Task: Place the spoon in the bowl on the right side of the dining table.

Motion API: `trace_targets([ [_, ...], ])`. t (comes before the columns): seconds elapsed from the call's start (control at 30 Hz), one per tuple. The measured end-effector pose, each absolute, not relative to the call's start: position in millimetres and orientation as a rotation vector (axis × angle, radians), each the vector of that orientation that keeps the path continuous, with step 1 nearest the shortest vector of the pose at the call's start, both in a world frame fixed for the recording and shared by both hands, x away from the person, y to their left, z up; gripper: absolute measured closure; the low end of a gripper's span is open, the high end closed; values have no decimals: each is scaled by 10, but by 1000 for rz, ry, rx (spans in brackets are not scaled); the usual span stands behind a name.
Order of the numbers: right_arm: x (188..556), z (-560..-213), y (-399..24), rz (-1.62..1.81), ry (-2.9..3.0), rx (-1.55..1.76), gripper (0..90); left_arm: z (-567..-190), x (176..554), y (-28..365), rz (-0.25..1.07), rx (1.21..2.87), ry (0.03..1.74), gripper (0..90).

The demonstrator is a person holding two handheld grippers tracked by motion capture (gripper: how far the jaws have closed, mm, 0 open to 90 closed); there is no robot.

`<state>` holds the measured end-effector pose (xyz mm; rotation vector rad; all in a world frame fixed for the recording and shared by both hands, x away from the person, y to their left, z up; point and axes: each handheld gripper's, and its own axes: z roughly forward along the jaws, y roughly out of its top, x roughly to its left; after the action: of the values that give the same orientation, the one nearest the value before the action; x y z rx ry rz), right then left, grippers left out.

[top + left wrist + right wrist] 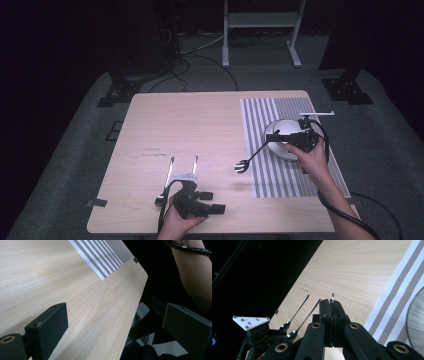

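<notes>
Fork (pixel 251 156) was pinched by its handle between the fingers of the right gripper (pixel 280 137), which were pressed together on it; its tined head hung over the bare wood just off the left edge of the striped mat (pixel 260 112), and whether it touched the desk (pixel 190 120) could not be told. In the right gripper view only the thin tip of the handle (pixel 332 297) poked out between the closed fingers (pixel 325 310). That gripper sat over the round metal bowl (pixel 276 125) on the mat, in a hand that came in from the lower right.

Near the front edge of the desk, the left gripper (pixel 183 165) rested in the other hand, well apart from the fork. Its fingers (pixel 51 322) stood spread wide with nothing between them, pointing across the wood toward the mat's corner. Two spoons (pixel 295 317) lay side by side on the desk just beside that gripper, bowls toward the person, handles pointing away, close together but not touching.
</notes>
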<state>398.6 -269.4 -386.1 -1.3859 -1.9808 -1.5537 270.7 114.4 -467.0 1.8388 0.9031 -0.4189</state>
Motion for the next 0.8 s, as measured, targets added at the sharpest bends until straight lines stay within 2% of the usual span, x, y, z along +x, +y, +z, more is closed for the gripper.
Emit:
trace_targets([
  [0.8,4083,-3679,-3069,-1615,-1941,-1506,891,-4666,2705,1142,-413,1836,903,46],
])
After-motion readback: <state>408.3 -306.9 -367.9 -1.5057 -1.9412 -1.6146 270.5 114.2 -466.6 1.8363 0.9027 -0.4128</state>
